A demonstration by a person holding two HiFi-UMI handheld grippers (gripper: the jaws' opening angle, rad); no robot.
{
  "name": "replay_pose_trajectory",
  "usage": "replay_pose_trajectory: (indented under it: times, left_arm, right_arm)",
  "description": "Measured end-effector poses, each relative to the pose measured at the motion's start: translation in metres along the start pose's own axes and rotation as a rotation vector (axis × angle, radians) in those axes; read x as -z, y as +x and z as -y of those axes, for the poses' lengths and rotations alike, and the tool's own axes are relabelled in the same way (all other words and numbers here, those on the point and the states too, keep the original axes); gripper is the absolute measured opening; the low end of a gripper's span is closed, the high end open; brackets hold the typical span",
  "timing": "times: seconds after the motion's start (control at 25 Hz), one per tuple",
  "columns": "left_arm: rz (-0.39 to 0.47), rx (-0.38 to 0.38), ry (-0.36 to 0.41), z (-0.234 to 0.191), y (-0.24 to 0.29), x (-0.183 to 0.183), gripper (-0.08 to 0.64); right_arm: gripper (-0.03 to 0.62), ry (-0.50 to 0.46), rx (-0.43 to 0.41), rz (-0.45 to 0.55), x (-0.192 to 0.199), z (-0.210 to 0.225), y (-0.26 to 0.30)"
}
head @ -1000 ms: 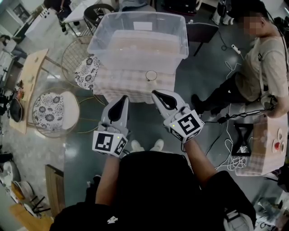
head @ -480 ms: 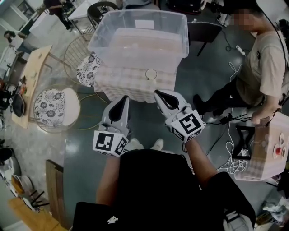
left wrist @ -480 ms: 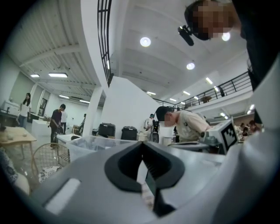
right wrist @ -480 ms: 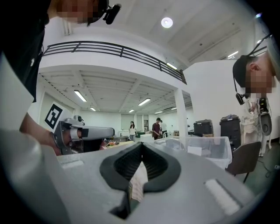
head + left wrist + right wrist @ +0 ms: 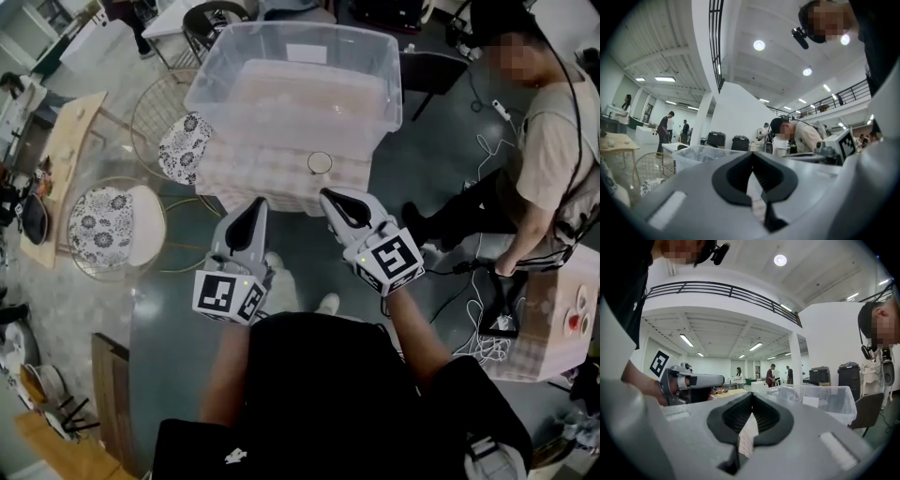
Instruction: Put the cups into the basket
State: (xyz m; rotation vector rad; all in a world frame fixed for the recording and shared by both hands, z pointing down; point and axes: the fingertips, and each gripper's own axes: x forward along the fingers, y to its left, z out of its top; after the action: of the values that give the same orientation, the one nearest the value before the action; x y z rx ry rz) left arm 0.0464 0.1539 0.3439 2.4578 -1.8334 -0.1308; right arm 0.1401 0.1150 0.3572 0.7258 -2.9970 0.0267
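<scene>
- Two hands hold the tongs out in front of the body. They are side by side and level, and both point at the table [image 5: 246,180] with the checked cloth.
- Left gripper [image 5: 255,203] has its jaws closed with nothing in them. Its tip is at the table's near edge.
- Right gripper [image 5: 327,194] is closed and empty too. Its tip is also at the near edge.
- One small cup [image 5: 320,163] stands upright on the cloth, close to the near edge and toward the right corner. It is near the right gripper's tip and not touching it.
- Behind the cup is the big clear plastic basket [image 5: 214,86]. It fills the far part of the table.
- The basket's walls are cloudy, so I cannot tell what is inside.
- Both gripper views show the basket, but the cup is hidden behind the jaws.
- Another person [image 5: 553,159] sits at the right, partly cut off by the picture's edge.
</scene>
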Motion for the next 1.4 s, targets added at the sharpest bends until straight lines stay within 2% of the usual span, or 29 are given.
replay_pose_trajectory:
  times: [0.2, 0.36, 0.56, 0.96, 1.4]
  left_arm:
    - [-0.007, 0.022, -0.022, -0.03, 0.017, 0.0, 0.008]
    - [-0.013, 0.035, 0.004, -0.055, 0.032, -0.004, 0.008]
    - [-0.012, 0.045, -0.003, -0.085, 0.051, -0.007, 0.008]
    - [-0.022, 0.088, -0.036, -0.136, 0.087, -0.005, 0.008]
    - [-0.036, 0.172, -0.045, -0.184, 0.103, -0.005, 0.008]
  right_arm:
    - [0.002, 0.005, 0.029, -0.003, 0.0, 0.011, 0.032]
    - [0.002, 0.001, 0.057, 0.017, -0.007, 0.019, 0.06]
    - [0.002, 0.006, 0.079, 0.027, -0.011, 0.033, 0.089]
    - [0.002, -0.002, 0.157, 0.001, -0.012, 0.061, 0.133]
    - [0.002, -0.013, 0.24, -0.045, -0.008, 0.068, 0.177]
